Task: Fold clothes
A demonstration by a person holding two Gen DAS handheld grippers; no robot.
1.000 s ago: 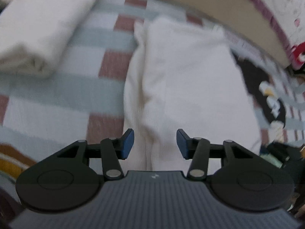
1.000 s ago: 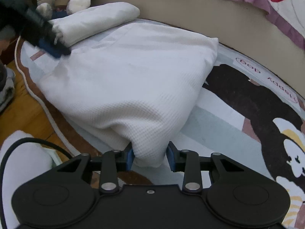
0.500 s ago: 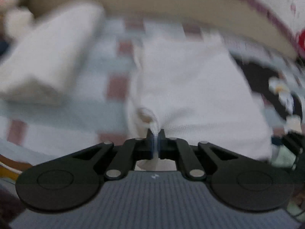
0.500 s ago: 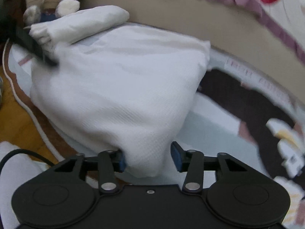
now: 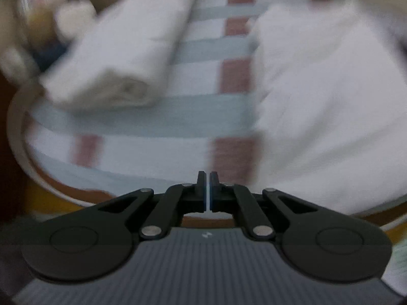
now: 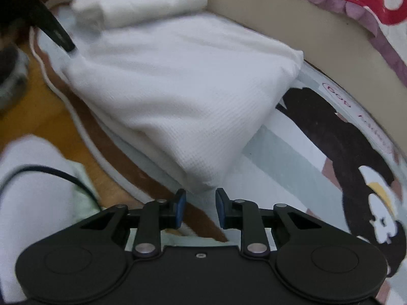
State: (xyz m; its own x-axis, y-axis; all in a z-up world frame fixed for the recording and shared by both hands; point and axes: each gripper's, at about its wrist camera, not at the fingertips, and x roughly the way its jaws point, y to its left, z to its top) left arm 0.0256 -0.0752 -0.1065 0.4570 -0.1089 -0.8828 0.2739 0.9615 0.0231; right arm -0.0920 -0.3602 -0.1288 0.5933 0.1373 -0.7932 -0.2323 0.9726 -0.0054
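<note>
Folded white garment [image 6: 178, 96] lies ahead of the empty, parted right claw [image 6: 199, 207]; left claw [image 5: 206, 190] pinched empty; folding looks finished or between folds.

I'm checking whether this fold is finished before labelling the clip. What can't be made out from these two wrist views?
- Left wrist view: motion blur smears the folded white garment, so its layers and edges are unreadable.
- Left wrist view: the soft toy is a blur; its kind cannot be told.
- Right wrist view: the left gripper is cut off by the frame edge, its fingertips blurred against the cloth.
- Right wrist view: the rolled white cloth is blurred and partly hidden by the garment.
</note>
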